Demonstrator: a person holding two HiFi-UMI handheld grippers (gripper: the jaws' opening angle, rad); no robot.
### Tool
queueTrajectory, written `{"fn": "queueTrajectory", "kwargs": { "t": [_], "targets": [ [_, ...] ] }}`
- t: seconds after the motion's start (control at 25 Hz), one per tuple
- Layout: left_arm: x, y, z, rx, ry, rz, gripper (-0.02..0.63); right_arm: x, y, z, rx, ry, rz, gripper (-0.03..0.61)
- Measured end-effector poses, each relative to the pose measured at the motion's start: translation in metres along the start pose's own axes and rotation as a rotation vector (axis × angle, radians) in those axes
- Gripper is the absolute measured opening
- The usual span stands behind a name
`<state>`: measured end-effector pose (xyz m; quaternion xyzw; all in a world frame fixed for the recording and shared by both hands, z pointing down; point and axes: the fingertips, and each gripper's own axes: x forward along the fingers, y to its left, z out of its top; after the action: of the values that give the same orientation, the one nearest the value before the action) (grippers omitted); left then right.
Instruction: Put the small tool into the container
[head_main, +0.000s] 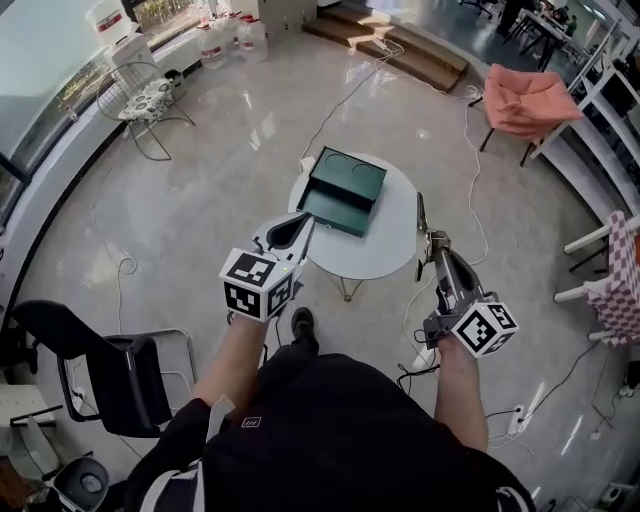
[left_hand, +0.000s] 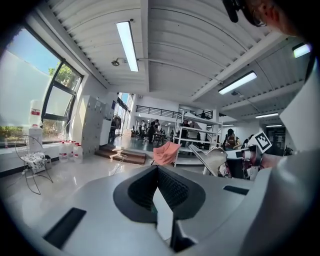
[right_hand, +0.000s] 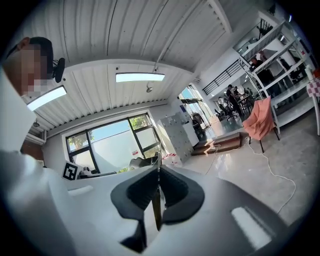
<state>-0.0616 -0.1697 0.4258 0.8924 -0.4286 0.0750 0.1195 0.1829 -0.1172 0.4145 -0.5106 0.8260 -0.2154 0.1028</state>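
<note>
A dark green container (head_main: 345, 190) lies open on the round white table (head_main: 390, 245), its tray part showing two round recesses. A small pale object (head_main: 307, 163) sits at the table's far left edge; I cannot tell what it is. My left gripper (head_main: 303, 222) hovers over the table's near left edge, just short of the container, jaws together and empty. My right gripper (head_main: 421, 212) is at the table's right edge, also shut and empty. In the left gripper view the left gripper (left_hand: 157, 171) points up into the room; in the right gripper view the right gripper (right_hand: 158, 167) does the same.
An orange chair (head_main: 528, 100) stands at the back right and a wire chair (head_main: 148, 102) at the back left. A black chair (head_main: 105, 370) is close on my left. Cables (head_main: 470, 200) trail over the glossy floor, and wooden steps (head_main: 400, 45) lie beyond the table.
</note>
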Motion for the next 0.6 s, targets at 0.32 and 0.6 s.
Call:
{"fn": "queueTrajectory", "kwargs": {
  "t": [0.32,0.6],
  "targets": [
    [0.041,0.096,0.038,-0.006,-0.014,-0.008,0.005,0.119,0.022,0.011,-0.039,0.047,0.033,0.02],
    [0.057,0.142,0.024,-0.085,0.037,0.047,0.005,0.183,0.012,-0.003,-0.015,0.144,0.057,0.02]
  ]
}}
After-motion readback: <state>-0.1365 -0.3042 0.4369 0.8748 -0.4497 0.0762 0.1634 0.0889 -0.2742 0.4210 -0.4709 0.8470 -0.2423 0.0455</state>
